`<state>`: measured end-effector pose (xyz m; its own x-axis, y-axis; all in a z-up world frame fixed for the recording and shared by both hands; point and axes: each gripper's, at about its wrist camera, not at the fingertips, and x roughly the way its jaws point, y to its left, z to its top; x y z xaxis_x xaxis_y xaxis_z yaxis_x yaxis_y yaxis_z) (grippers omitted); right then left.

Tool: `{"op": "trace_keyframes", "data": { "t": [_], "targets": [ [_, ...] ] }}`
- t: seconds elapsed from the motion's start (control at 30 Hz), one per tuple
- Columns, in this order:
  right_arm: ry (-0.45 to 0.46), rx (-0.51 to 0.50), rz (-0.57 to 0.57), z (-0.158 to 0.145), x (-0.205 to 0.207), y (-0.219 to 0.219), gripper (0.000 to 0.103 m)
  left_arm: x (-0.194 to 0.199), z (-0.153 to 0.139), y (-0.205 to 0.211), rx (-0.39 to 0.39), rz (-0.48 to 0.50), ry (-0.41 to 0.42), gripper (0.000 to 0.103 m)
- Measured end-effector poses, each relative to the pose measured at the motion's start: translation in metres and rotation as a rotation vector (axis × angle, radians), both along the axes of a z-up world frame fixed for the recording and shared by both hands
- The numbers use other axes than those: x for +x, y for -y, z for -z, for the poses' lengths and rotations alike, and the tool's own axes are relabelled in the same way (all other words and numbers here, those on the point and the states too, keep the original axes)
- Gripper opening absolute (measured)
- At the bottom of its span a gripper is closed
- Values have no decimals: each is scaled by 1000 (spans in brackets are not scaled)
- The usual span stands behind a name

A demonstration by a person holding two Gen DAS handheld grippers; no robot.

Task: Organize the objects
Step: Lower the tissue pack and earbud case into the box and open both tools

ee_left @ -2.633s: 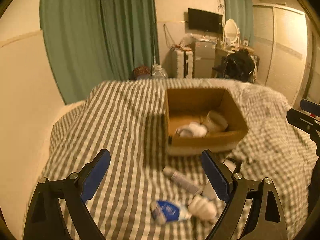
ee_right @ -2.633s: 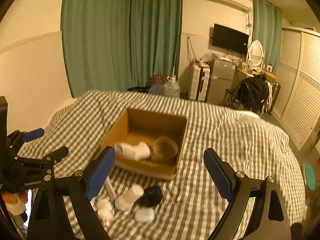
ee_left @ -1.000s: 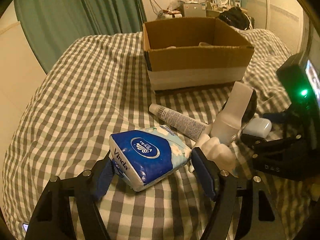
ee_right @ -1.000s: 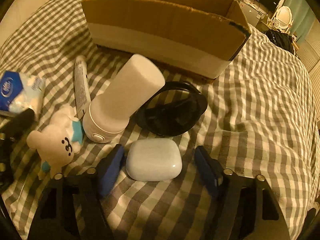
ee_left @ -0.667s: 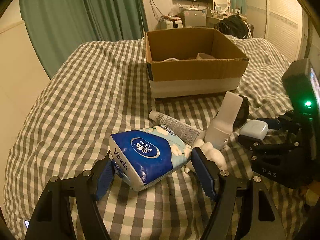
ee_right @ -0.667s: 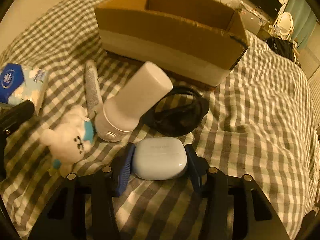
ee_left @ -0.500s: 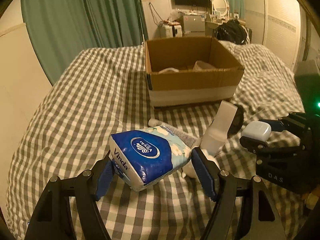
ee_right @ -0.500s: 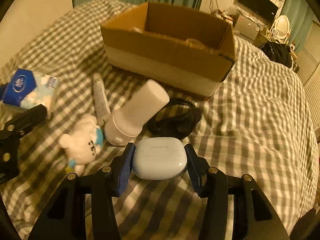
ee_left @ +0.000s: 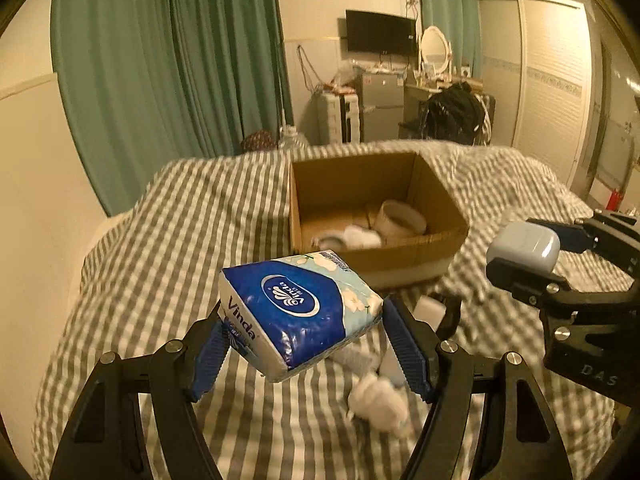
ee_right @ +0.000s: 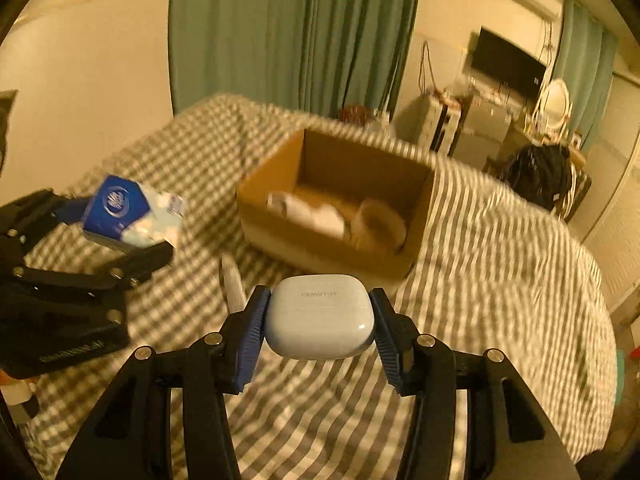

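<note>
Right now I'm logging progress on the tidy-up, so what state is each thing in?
Left gripper: shut on the tissue pack.
Tissue pack: lifted off the bed, tilted.
Right gripper: shut on the earbud case.
Earbud case: closed, held above the bed.
Cardboard box: open, already holding a few items.
Plush toy: lying on the bed.

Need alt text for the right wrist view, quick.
The right gripper holds a white earbuds case in the air above a checked bed. Ahead sits an open cardboard box; at left, the left gripper holds a blue tissue pack.

Dim amber light, motion blur, fisheye vignette
</note>
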<state>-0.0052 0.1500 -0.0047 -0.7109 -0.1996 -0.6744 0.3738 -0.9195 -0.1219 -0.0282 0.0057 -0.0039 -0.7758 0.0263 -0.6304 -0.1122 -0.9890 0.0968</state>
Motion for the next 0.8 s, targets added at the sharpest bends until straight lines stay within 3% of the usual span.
{"op": "trace_keyframes", "data": {
  "t": [0.2,0.8],
  "targets": [
    [-67,-28,-4,-34,-25,-1,50,-33,-17,-9,4,14,-34,75],
    [-113,-77,14,-61,-150,-3,50,-156,-17,-27,12,13,-59,75]
  ]
}}
